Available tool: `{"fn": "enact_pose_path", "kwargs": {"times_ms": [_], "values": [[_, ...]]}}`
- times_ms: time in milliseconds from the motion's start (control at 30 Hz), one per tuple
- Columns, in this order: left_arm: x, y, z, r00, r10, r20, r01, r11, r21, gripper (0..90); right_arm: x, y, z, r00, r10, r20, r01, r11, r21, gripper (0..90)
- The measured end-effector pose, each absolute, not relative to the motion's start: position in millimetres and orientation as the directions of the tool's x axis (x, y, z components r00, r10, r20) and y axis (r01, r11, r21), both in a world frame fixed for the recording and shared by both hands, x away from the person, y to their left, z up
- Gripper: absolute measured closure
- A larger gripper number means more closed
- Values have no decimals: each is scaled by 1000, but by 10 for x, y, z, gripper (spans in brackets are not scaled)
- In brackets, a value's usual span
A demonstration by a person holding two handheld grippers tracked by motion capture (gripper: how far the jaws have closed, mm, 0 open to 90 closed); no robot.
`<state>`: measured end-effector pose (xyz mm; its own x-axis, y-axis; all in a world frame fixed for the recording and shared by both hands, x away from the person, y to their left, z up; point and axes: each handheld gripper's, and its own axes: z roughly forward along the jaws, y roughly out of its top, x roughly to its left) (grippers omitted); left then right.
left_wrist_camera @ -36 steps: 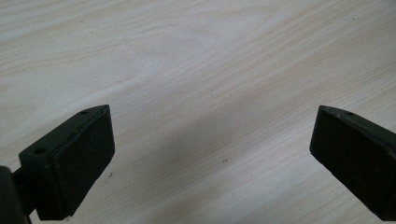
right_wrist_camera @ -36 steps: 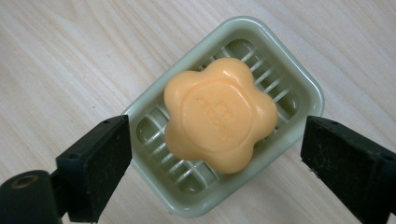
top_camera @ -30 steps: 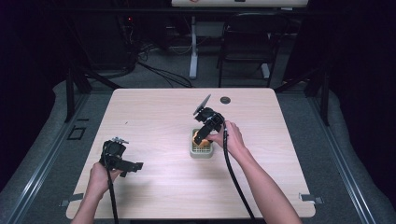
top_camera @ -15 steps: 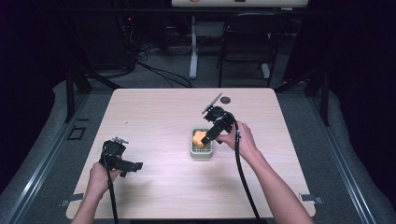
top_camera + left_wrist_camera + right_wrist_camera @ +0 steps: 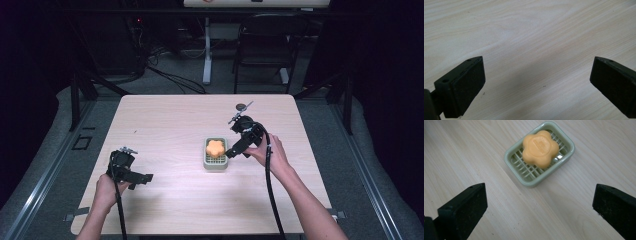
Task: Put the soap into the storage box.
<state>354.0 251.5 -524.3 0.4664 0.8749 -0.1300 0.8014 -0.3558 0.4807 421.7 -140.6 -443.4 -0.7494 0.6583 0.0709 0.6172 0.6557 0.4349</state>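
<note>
Soap (image 5: 215,147) lay in the dish (image 5: 216,164) mid-table; the right gripper (image 5: 234,150), jaws just opened and empty, had withdrawn rightward, indicating placement complete. Left gripper (image 5: 536,85) stood open over bare table (image 5: 529,37). Right gripper view: soap seated on the dish grid.

right gripper (image 5: 231,151) fingers (image 5: 464,211): bare table (image 5: 165,120) between them, gap wide | ahead of fingers: green soap dish (image 5: 531,180) with orange flower soap (image 5: 540,148) on its grid, the one obstacle | left gripper (image 5: 145,177) fingers (image 5: 465,86): bare wood between and ahead | small dark disc (image 5: 241,106) beyond right gripper, near far edge
</note>
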Motion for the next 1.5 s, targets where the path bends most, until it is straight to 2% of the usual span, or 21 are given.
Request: {"fn": "enact_pose_path", "kwargs": {"times_ms": [667,1500], "values": [[3537,2518,-5242,465,876,-128,802,-355,480,0,3909,-1979,-4417,-711,701,56,641,614,460,0],[3536,2516,-5250,466,876,-126,802,-358,478,0,3368,-2839,-4787,-577,813,84,746,482,459,0]]}}
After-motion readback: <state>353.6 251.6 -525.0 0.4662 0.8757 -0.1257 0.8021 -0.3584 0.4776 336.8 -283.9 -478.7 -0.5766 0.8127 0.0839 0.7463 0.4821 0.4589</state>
